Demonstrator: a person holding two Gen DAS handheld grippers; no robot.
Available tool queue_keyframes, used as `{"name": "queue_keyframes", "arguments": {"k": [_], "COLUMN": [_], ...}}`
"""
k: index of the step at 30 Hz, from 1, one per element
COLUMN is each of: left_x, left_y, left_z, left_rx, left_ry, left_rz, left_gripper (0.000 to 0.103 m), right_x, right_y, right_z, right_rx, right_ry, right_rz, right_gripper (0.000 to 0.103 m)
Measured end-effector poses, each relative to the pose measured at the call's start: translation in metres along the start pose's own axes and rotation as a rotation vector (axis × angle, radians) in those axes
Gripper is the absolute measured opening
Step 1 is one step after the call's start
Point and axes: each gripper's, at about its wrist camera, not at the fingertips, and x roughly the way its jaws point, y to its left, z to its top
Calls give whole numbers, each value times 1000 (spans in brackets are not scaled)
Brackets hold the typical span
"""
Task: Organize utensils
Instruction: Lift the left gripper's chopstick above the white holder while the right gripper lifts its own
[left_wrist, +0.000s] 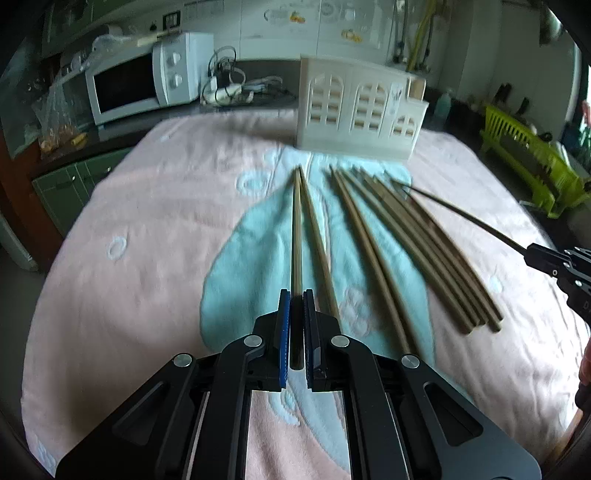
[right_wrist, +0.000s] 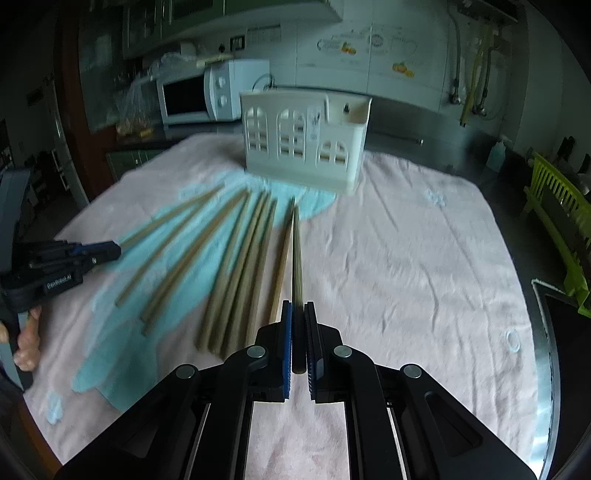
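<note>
Left wrist: left gripper (left_wrist: 296, 295) pinching 1 chopstick (left_wrist: 296, 236), tip toward white utensil holder (left_wrist: 360, 110); loose chopsticks (left_wrist: 413, 251) on towel (left_wrist: 129, 221).

Right wrist: right gripper (right_wrist: 298, 306) pinching another chopstick (right_wrist: 296, 254) beside pile.

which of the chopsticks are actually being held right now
Two: the left gripper is shut on the leftmost chopstick, and the right gripper is shut on the rightmost chopstick. The rest lie loose on the towel.
</note>
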Motion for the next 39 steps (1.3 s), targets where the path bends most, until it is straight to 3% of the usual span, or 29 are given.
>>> {"name": "queue_keyframes", "arguments": {"k": [14,29,39], "left_x": [-30,-15,-2], "left_y": [1,2,-3], "left_z": [37,81,102], "left_rx": [-3,-40,-43], "left_ry": [-198,-246,-265], "left_rz": [-26,-61,-79], "left_gripper": [6,6,6], "right_x": [-18,-3,6], "right_y": [-5,-22,-24], "right_z": [49,97,119], "right_rx": [24,83,64], "right_ry": [-122,-189,-202], "right_rz": [31,64,37], "right_gripper": [6,7,8]}}
